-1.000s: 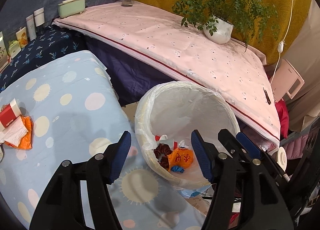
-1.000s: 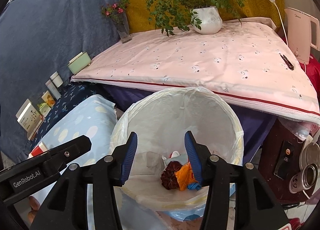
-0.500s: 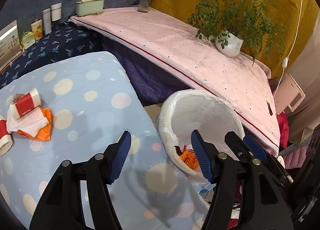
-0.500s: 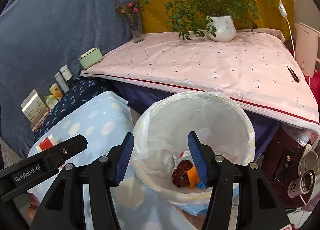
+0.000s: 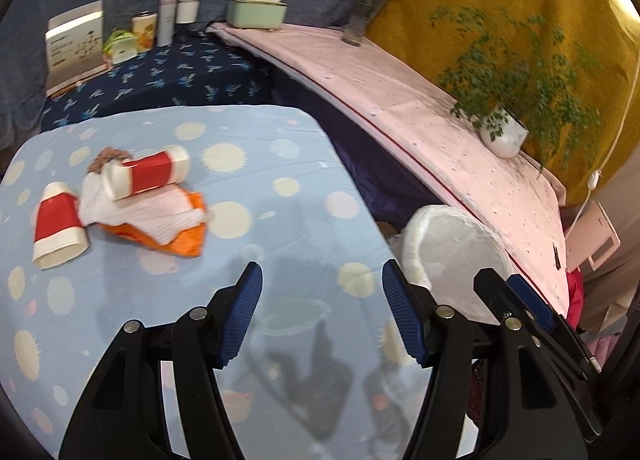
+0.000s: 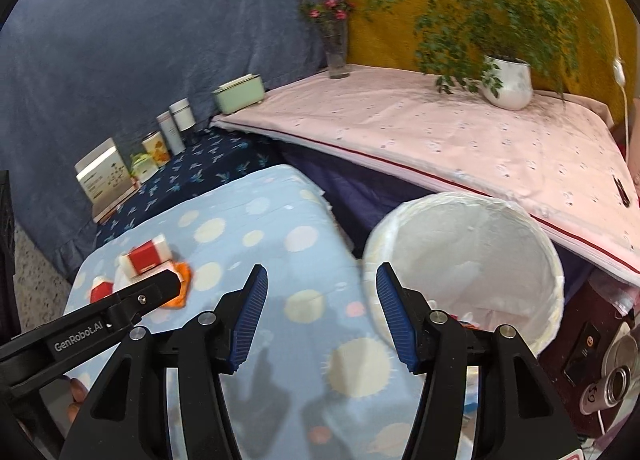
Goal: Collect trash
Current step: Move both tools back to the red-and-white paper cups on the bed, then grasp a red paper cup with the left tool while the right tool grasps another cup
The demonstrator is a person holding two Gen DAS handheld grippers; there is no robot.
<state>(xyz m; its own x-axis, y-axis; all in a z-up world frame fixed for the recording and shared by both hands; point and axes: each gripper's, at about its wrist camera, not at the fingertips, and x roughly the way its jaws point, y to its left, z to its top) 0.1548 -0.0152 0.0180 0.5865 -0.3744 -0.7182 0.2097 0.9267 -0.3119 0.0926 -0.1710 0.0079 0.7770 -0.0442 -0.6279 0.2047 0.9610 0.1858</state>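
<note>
Trash lies on the light blue dotted table (image 5: 280,164): two red-and-white paper cups (image 5: 146,174) (image 5: 56,226) on their sides, a white tissue (image 5: 152,212) and an orange wrapper (image 5: 180,238). The pile also shows in the right wrist view (image 6: 146,258). A white-lined trash bin (image 6: 472,244) stands off the table's right edge, also in the left wrist view (image 5: 452,244). My left gripper (image 5: 322,316) is open and empty above the table, right of the pile. My right gripper (image 6: 318,318) is open and empty over the table edge beside the bin.
A pink-covered table (image 6: 440,136) behind the bin holds a potted plant (image 6: 508,82), a flower vase (image 6: 336,56) and a green box (image 6: 238,94). Cans and a card (image 5: 74,40) stand on a dark blue surface. A kettle (image 5: 592,240) and cans (image 6: 612,384) sit at right.
Both grippers have swung left, away from over the bin toward the blue table. The trash pile has come nearer the middle of the left wrist view. Both stay open.
</note>
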